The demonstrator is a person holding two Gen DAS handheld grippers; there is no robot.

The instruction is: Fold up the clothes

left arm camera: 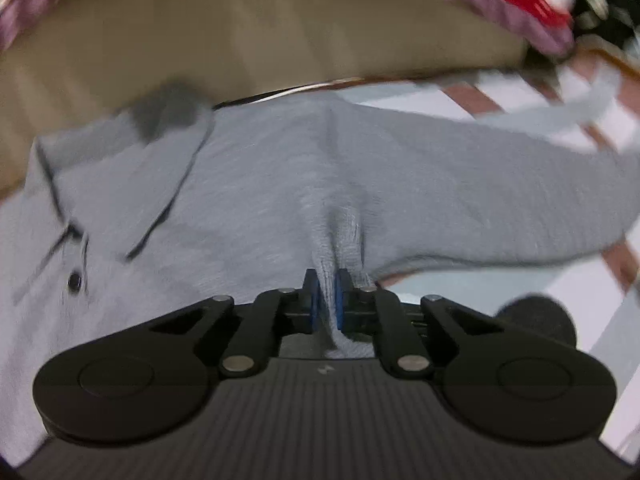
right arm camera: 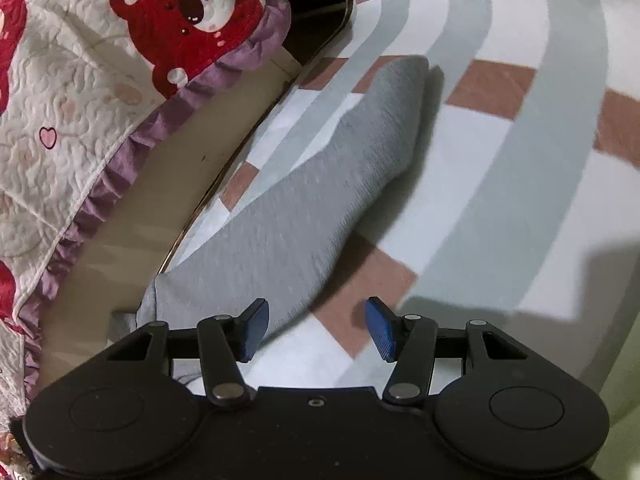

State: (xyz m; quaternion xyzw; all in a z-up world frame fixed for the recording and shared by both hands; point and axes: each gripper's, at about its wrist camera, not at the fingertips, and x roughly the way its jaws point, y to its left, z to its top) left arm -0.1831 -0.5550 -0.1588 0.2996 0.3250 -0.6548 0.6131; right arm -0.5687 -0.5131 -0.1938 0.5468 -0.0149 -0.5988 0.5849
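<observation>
pinching blurred grey shirt [left arm camera: 280, 184], left gripper [left arm camera: 328, 300] jaws closed; right gripper [right arm camera: 316, 328] jaws open, empty.

Grey polo shirt [left arm camera: 248, 184]; pink-grey-white checked mat [right arm camera: 500, 128]; red-bear cream quilt [right arm camera: 80, 92], purple frill.

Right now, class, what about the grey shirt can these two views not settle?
- Left wrist view: the grey polo shirt is motion-blurred; its lower body is hidden behind the left tongs.
- Right wrist view: only a sleeve shows; the rest runs under the right tongs and off frame.
</observation>
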